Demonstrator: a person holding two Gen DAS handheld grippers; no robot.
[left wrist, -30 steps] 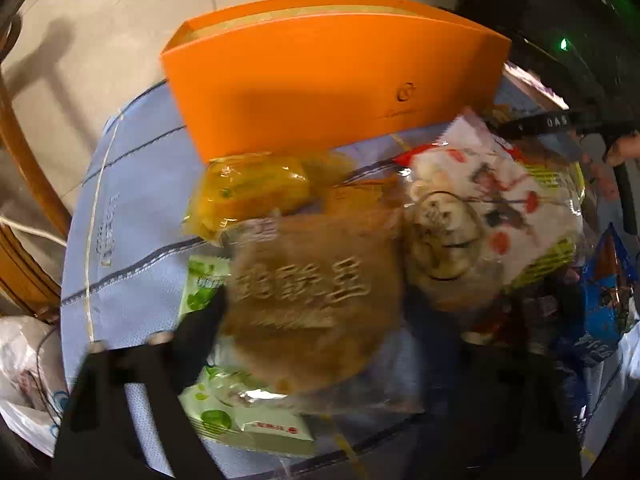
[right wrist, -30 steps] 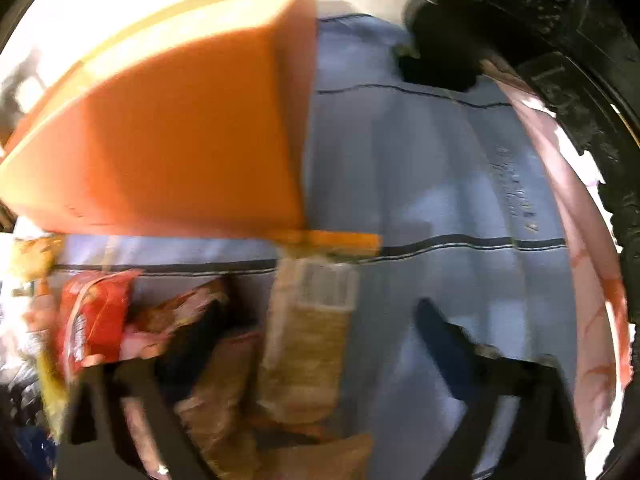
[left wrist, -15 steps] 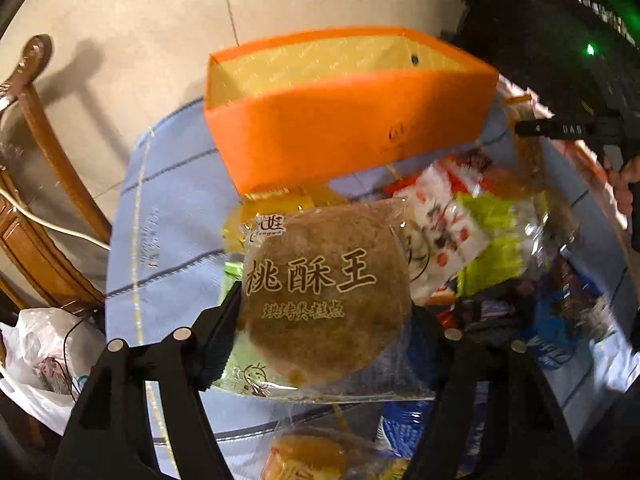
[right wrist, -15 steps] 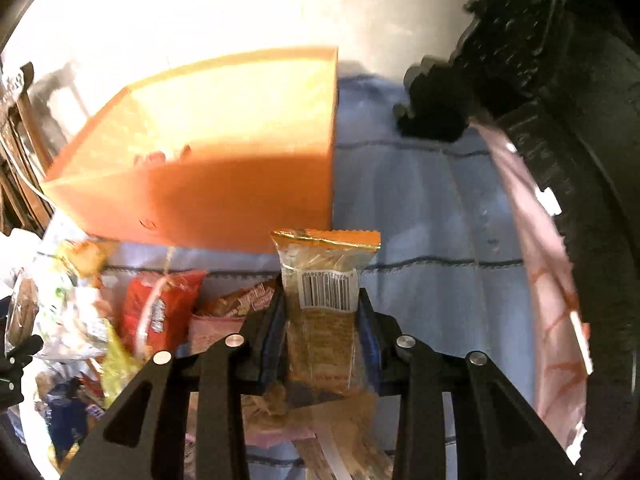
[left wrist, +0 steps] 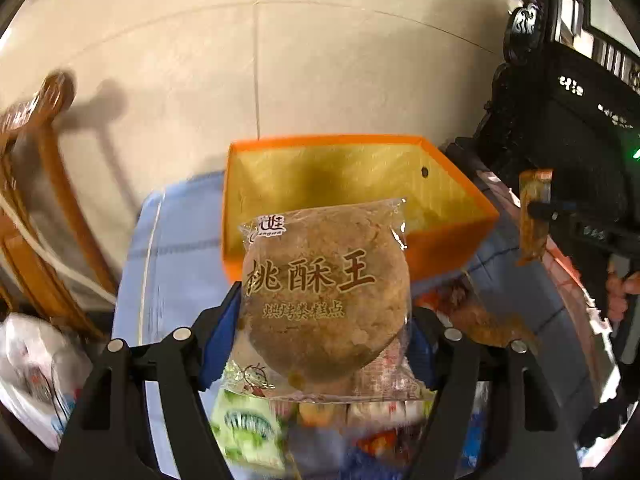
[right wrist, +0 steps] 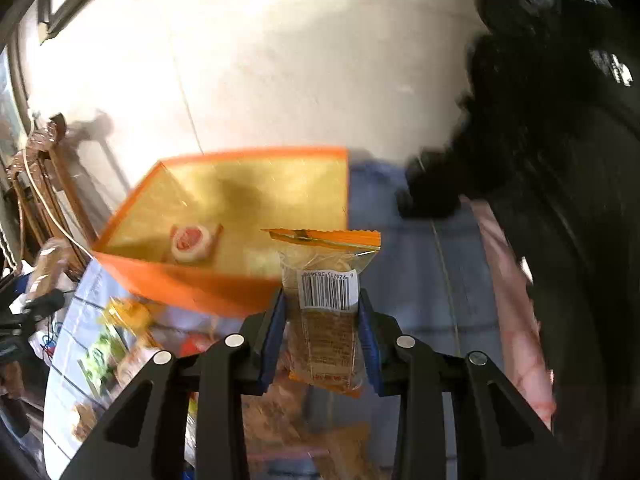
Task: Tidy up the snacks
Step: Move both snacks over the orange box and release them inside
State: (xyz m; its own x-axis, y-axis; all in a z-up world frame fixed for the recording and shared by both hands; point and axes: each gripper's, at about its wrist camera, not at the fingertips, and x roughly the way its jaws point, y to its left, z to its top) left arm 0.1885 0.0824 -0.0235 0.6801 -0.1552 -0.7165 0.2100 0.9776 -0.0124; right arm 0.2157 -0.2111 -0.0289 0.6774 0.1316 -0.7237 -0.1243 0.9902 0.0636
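Left wrist: left gripper (left wrist: 324, 344), jaws clamped on cookie (left wrist: 326, 296), box (left wrist: 448, 256) ahead. Right gripper (right wrist: 322, 332), jaws clamped on bar (right wrist: 326, 312). Stored: one roll (right wrist: 191, 243) in box. Outstanding: both held items; heap (right wrist: 120, 344) on tabletop, below jaws.

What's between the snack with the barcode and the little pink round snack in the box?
Only the orange box's front wall and bare yellow floor, seen in the right wrist view.
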